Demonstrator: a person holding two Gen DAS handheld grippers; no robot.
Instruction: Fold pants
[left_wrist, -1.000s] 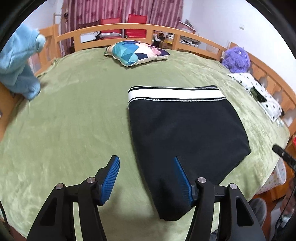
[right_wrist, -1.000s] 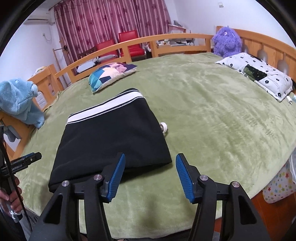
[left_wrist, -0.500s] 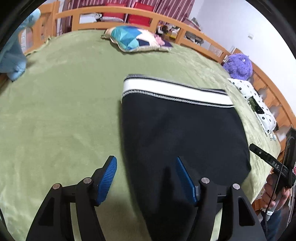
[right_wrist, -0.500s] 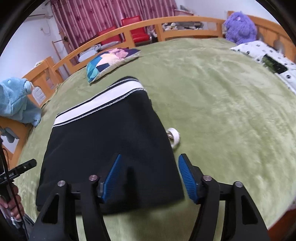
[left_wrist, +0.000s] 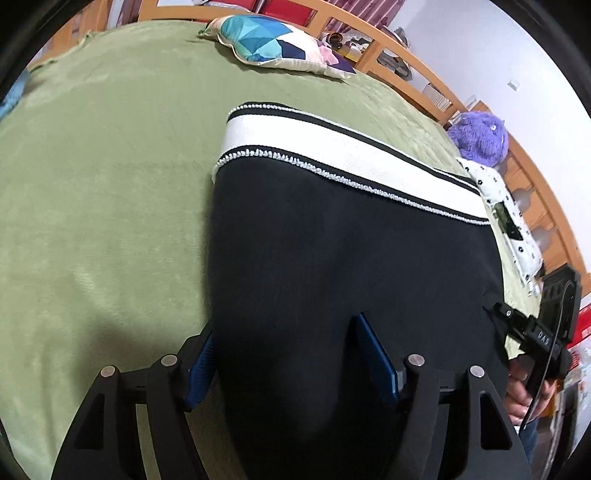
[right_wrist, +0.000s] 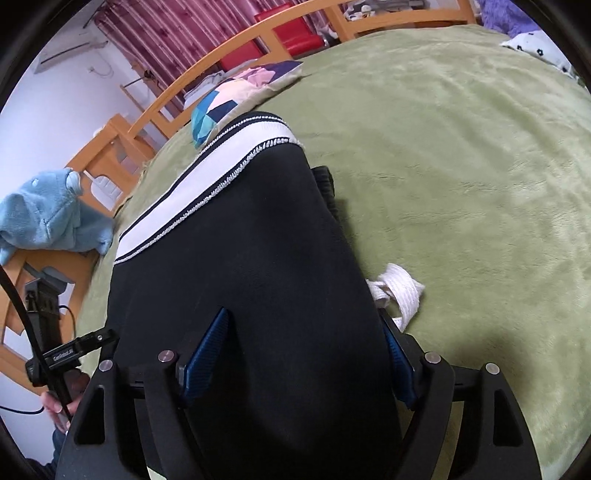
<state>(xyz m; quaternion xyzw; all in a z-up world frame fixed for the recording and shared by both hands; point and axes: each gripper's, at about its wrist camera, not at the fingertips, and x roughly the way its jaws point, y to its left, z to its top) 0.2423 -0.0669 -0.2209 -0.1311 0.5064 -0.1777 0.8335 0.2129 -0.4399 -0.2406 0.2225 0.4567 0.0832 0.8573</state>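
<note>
My left gripper (left_wrist: 284, 354) is low over the near left edge of the pants (left_wrist: 343, 266). Jaws apart: the left blue pad (left_wrist: 199, 369) sits just at the fabric's left edge over the blanket (left_wrist: 103, 192), the other pad is on top of the black cloth. Nothing pinched that I can see.

My right gripper (right_wrist: 299, 354) does the same at the near right edge. Jaws apart: left pad on the black cloth, right pad (right_wrist: 399, 365) at the fabric's right border. Can't tell if the pads touch the cloth or sit just above it.

The pants are folded, lying flat on the green blanket, white waistband (left_wrist: 332, 147) at the far end. A white drawstring (right_wrist: 397, 291) pokes out from under the right edge, just beyond my right pad.

Further off: a patchwork pillow (left_wrist: 273, 48) past the waistband, a purple plush toy (left_wrist: 480, 134) far right by the wooden rail (left_wrist: 406, 55), a blue plush toy (right_wrist: 48, 218) on the left rail. Red chairs (right_wrist: 291, 33) and a curtain (right_wrist: 177, 33) behind the rail.
</note>
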